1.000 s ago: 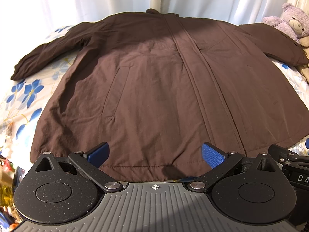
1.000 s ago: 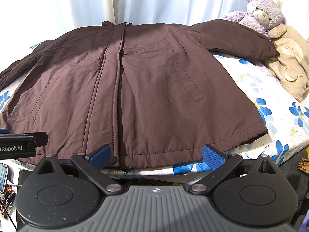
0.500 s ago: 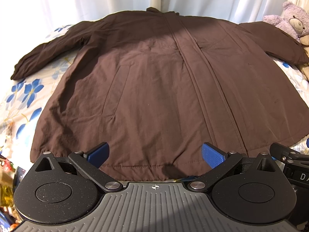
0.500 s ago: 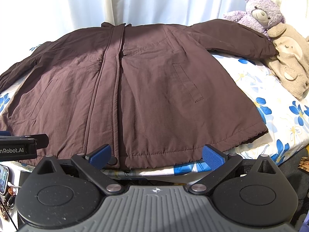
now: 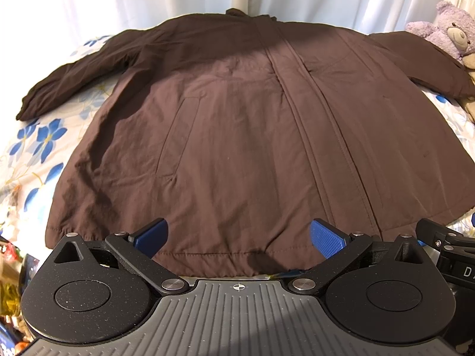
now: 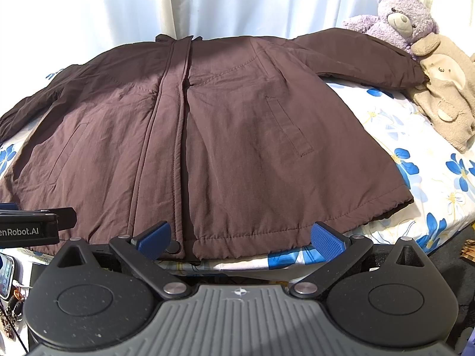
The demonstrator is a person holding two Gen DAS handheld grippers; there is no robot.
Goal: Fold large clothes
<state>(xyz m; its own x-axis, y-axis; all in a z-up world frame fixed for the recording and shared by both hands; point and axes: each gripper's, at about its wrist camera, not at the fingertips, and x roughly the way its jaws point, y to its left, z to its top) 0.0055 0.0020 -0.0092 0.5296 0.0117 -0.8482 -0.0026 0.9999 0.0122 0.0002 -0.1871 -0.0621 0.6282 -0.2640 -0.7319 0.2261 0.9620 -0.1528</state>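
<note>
Brown padded jacket [image 5: 237, 148] lies spread flat, front up, on floral bed sheet [image 5: 38, 148]. Left gripper [image 5: 237, 234] wide apart, empty, at hem. Right gripper [image 6: 240, 234] likewise. Likely soft, bulky, slippery; grasp the sleeve cuffs or hem corners.

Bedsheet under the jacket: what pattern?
White bedsheet with blue flowers, clearest in the right wrist view.

A fuzzy purple teddy bear [image 6: 394, 19] sits at the far right, leaning against a beige plush animal [image 6: 445, 89] lying beside it. Both rest on a white bedsheet printed with blue flowers [image 6: 415, 160], before pale white curtains [image 6: 237, 0].
</note>
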